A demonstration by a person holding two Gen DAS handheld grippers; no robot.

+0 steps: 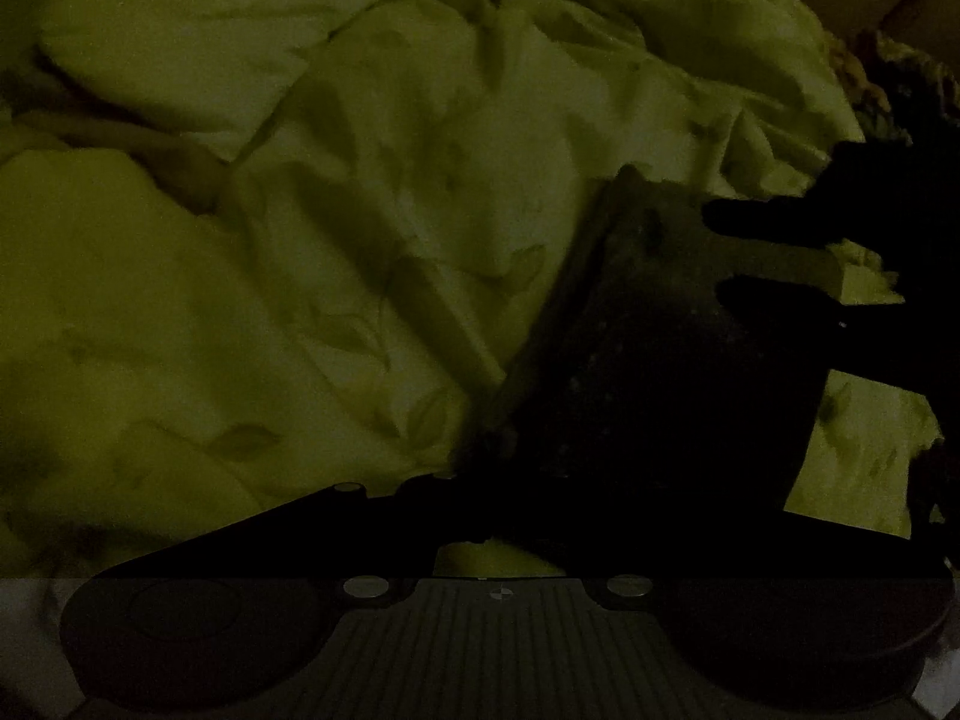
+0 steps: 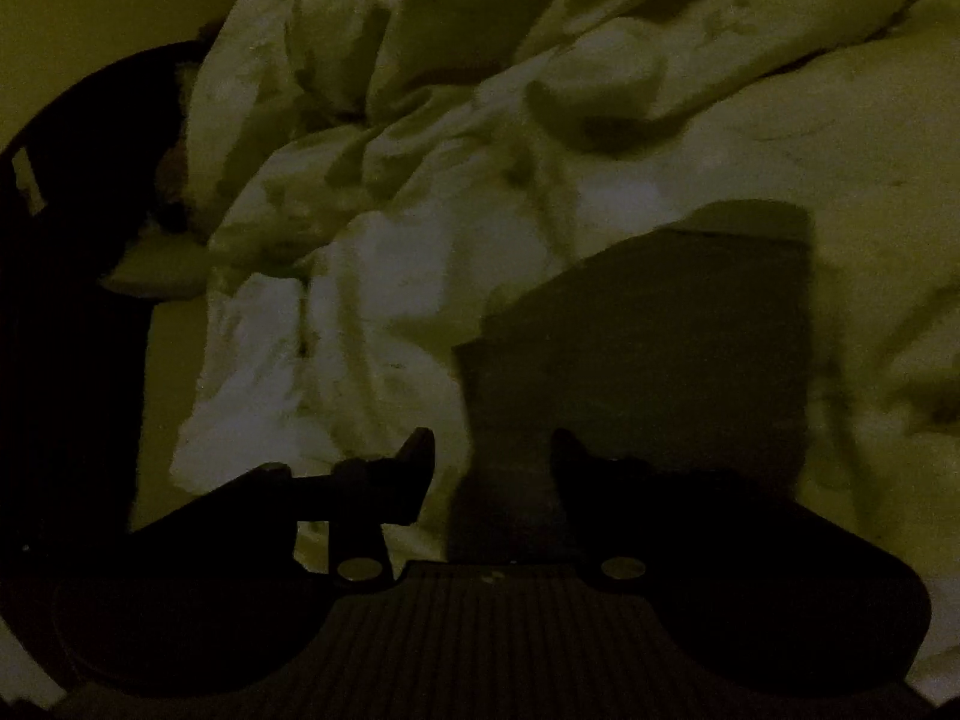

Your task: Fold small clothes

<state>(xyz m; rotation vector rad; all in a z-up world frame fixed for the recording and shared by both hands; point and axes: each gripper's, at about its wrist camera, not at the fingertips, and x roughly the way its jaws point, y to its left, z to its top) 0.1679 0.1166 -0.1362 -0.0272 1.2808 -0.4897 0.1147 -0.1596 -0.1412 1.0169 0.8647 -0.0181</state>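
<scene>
L wrist view: very dim. Rumpled pale duvet (image 1: 300, 240) fills frame. Dark cloth (image 1: 648, 360) lies on it, running from 6 o'clock up toward 2. L gripper (image 1: 498, 516) sits low at 6, fingers lost in the dark against the cloth; looks nearly together, grip on cloth can't tell. R gripper (image 1: 774, 258) reaches in from 3 o'clock, two fingers apart, tips over the cloth's far edge.

R wrist view: same duvet (image 2: 600, 120). Cloth (image 2: 648, 348) at centre-right, flat, roughly square. R gripper (image 2: 492, 450) at 6, fingers apart, straddling the cloth's near-left corner, not pinching. Dark shape at 9, unclear.
</scene>
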